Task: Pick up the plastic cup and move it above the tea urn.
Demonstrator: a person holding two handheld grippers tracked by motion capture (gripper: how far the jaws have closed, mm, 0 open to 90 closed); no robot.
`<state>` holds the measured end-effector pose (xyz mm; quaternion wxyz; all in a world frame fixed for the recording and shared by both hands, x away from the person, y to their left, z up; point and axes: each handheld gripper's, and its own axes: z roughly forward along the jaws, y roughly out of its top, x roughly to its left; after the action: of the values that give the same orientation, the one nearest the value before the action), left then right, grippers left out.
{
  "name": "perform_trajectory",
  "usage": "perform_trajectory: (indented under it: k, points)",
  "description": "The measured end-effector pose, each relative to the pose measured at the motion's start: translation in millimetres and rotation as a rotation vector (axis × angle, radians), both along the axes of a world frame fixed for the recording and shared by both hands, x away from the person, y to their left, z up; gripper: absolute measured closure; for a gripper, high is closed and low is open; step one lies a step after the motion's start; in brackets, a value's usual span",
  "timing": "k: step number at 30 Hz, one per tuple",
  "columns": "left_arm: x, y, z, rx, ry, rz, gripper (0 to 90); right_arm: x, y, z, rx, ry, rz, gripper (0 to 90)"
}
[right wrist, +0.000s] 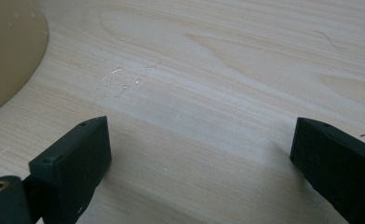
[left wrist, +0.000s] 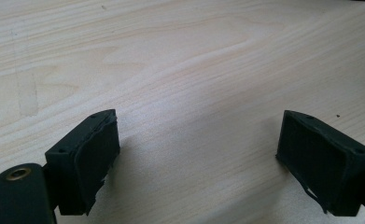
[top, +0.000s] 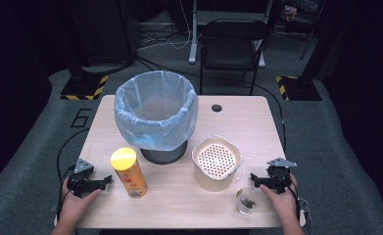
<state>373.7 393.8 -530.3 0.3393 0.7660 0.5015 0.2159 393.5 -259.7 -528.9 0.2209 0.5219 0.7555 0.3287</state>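
From above, the left gripper rested on the wooden table, just beside a yellow-lidded orange canister. The right gripper lay near a small clear glass and a beige strainer pot, with a bagged waste bin behind. Along the left gripper view, its jaws stood wide apart over bare wood. Along the right gripper view, jaws were likewise spread, empty, the pot's wall at upper left.

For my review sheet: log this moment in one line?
left tool: open, empty, beside yellow can | right tool: open, empty, near glass, beige container | nothing held
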Motion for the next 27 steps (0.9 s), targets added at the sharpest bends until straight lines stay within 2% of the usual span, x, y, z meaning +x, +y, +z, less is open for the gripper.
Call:
perform_trajectory:
  k: [2,5,7,12,17,19,22,24,27]
  points:
    - [-0.2,-0.3,0.0,-0.001,0.000,0.003,13.1,-0.3,-0.1,0.1,0.002,-0.002,0.004,6.8]
    - [-0.3,-0.4,0.0,-0.002,0.001,0.005,13.1,-3.0,-0.2,1.2,0.016,-0.016,0.000,16.4]
    - [0.0,-1.3,-1.3,-0.006,-0.016,0.014,13.1,-3.3,-0.7,1.1,0.015,-0.020,0.003,16.7]
    - [-0.2,-1.4,-1.3,-0.006,-0.015,0.016,13.1,-4.0,-1.2,1.2,0.013,-0.026,0.011,18.7]
    - [-0.4,-2.1,-1.2,-0.005,-0.015,0.024,13.2,-6.4,-1.0,1.5,0.021,-0.031,0.006,23.9]
    - [-0.7,-1.9,0.1,0.001,0.000,0.023,13.2,-6.7,-1.7,1.8,0.027,-0.036,0.004,26.6]
    - [-0.5,-1.6,0.0,0.001,-0.001,0.020,13.2,-8.1,-2.6,2.0,0.027,-0.038,0.002,30.3]
    - [-0.1,-2.1,-1.1,-0.004,-0.015,0.024,13.2,-8.4,-3.0,2.1,0.025,-0.040,0.005,31.6]
    - [-0.1,-2.1,-1.1,-0.004,-0.015,0.024,13.2,-11.0,-4.5,4.6,0.034,-0.020,0.007,36.6]
